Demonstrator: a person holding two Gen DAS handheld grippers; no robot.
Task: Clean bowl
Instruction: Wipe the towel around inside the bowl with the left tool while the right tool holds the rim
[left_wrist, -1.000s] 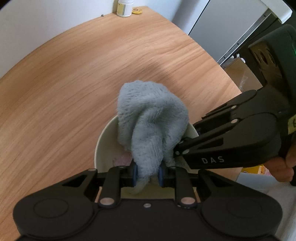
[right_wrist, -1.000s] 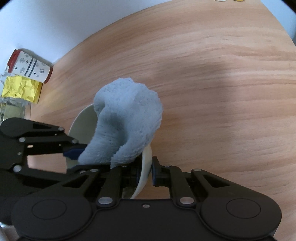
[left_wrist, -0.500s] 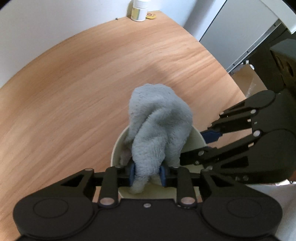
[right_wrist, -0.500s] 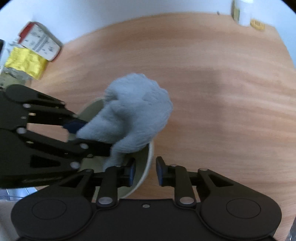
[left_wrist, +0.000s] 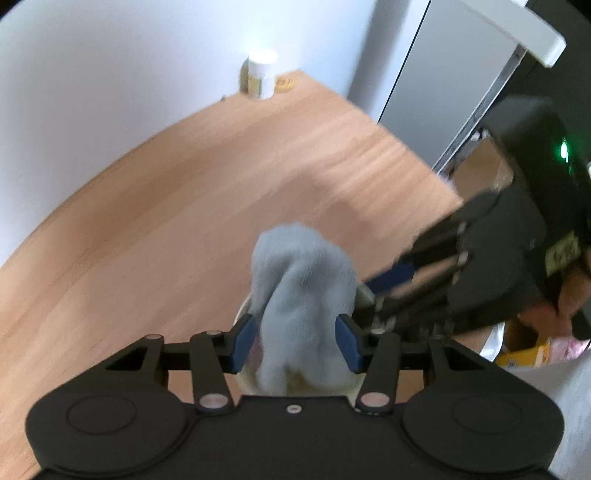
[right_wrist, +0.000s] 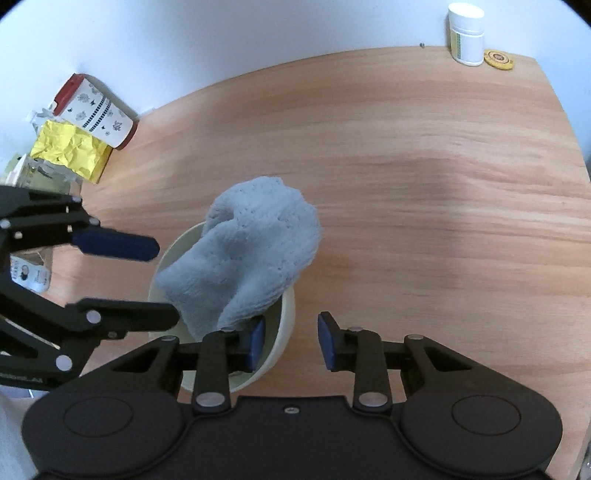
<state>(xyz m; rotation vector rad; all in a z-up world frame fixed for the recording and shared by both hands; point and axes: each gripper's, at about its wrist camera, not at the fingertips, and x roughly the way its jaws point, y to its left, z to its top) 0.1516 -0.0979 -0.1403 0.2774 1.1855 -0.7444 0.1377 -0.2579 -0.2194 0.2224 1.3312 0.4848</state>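
Observation:
A cream bowl (right_wrist: 288, 310) stands on the wooden table (right_wrist: 424, 166) with a grey-blue fluffy cloth (right_wrist: 255, 254) heaped in it and spilling over the far rim. My left gripper (left_wrist: 294, 345) is open; its blue pads (left_wrist: 240, 345) flank the cloth (left_wrist: 303, 295) without pinching it. The bowl (left_wrist: 246, 380) shows only as cream slivers under the cloth there. My right gripper (right_wrist: 291, 343) is open as well, and the bowl's near rim stands between its pads. In the right wrist view the left gripper (right_wrist: 166, 282) reaches in from the left.
At the table's left edge are a red-lidded patterned cup (right_wrist: 94, 110) and a crumpled yellow packet (right_wrist: 70, 151). A white jar (right_wrist: 466, 33) and a yellow disc (right_wrist: 498, 59) stand at the far corner. A hand (left_wrist: 569, 295) holds the right gripper (left_wrist: 365, 295).
Both grippers have opened: the left has let go of the cloth, the right has let go of the bowl's rim. The left camera has tilted up and blurs.

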